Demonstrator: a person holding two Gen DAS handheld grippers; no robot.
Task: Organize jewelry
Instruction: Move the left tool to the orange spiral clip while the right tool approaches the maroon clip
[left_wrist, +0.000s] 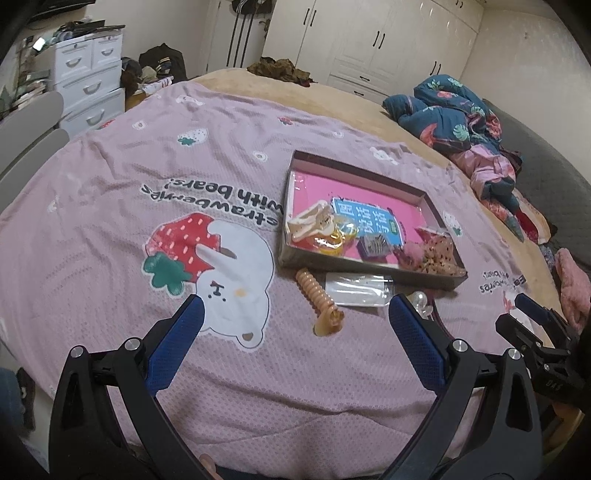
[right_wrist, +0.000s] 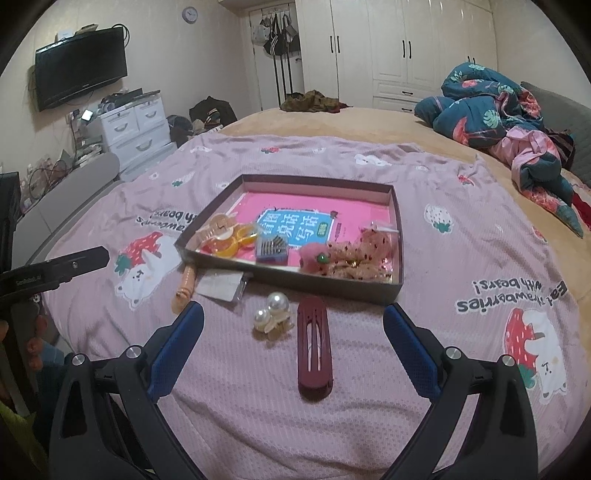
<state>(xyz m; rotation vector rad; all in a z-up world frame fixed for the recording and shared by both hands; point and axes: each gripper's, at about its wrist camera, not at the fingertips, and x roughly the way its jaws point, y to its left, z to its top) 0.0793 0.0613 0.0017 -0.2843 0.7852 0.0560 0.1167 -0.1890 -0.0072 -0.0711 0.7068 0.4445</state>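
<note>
- Left gripper (left_wrist: 295, 314): the jaws are being held spread wide with nothing between them, above the pink strawberry-print blanket (left_wrist: 110, 177).
- Orange spiral hair clip (left_wrist: 320, 301): it is lying on the blanket in the gap ahead of the left fingers (left_wrist: 173, 350), touched by neither.
- Clear plastic packet (left_wrist: 357, 289): it is lying flat just beside the spiral clip, against the near wall of the box.
- Right gripper (right_wrist: 293, 315): the jaws are likewise being held wide apart and empty.
- Dark red hair clip (right_wrist: 314, 350): it is lying lengthwise on the blanket between the right fingers (right_wrist: 413, 350), apart from both.
- Pearl hair clip (right_wrist: 271, 315): it is resting just left of the dark red clip, near the box.
- Shallow dark box (right_wrist: 393, 221): it is sitting on the blanket beyond both grippers, with a pink booklet (right_wrist: 295, 227) lining its floor.
- Box contents: a beige claw clip (right_wrist: 218, 225), yellow rings (right_wrist: 236, 243), a small blue comb-like piece (right_wrist: 271, 249) and pink dotted scrunchies (right_wrist: 351, 258) are lying along the near side.
- Surroundings: a bundled dark blue floral quilt (right_wrist: 491, 110) is lying on the bed well apart from the box.
</note>
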